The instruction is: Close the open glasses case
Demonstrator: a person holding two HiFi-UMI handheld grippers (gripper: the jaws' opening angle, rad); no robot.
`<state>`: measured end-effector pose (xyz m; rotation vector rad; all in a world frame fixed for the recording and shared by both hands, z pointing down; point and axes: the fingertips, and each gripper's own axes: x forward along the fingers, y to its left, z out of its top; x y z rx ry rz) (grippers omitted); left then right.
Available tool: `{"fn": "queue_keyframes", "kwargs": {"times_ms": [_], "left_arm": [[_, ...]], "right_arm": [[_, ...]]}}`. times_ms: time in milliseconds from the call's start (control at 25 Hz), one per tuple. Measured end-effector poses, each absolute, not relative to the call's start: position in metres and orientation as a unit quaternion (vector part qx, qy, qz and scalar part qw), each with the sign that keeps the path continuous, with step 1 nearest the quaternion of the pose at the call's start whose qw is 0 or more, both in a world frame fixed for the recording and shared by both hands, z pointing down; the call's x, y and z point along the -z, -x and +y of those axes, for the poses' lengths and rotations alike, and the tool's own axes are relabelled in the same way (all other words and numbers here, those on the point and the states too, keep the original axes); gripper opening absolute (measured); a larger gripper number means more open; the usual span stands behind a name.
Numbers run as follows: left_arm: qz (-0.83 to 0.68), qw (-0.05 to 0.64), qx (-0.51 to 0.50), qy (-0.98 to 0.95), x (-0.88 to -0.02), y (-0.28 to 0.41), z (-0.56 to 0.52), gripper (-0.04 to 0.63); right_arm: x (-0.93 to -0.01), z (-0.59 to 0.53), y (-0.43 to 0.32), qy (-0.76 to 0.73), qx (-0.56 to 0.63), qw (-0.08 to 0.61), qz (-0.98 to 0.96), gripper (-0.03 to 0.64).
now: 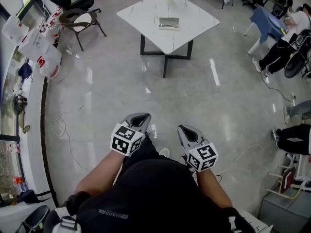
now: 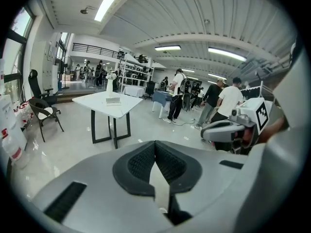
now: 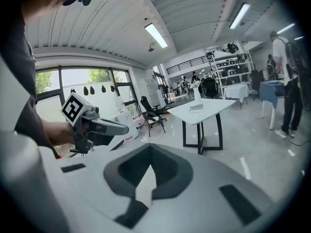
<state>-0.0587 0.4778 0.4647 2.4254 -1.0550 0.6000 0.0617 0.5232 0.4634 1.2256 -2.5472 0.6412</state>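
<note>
You're holding the left gripper (image 1: 140, 116) and right gripper (image 1: 185, 128) clenched on nothing, close to your body. The case (image 1: 168, 23) is lying open on the table (image 1: 141, 13), well ahead of both. You're only approaching, I'd judge — next comes walking up.

Right gripper (image 3: 150, 152) jaws together — glasses case (image 3: 197, 108) on far table (image 3: 216, 105).
</note>
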Motion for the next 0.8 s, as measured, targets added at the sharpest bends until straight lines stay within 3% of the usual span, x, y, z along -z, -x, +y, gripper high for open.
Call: {"fn": "queue_keyframes", "kwargs": {"times_ms": [800], "left_arm": [[-0.354,0.187,-0.186,-0.897,-0.428,0.101,0.301,0.004]], "right_arm": [[-0.443,0.364,-0.013,-0.451,-0.213,0.139,-0.855,0.002]]}}
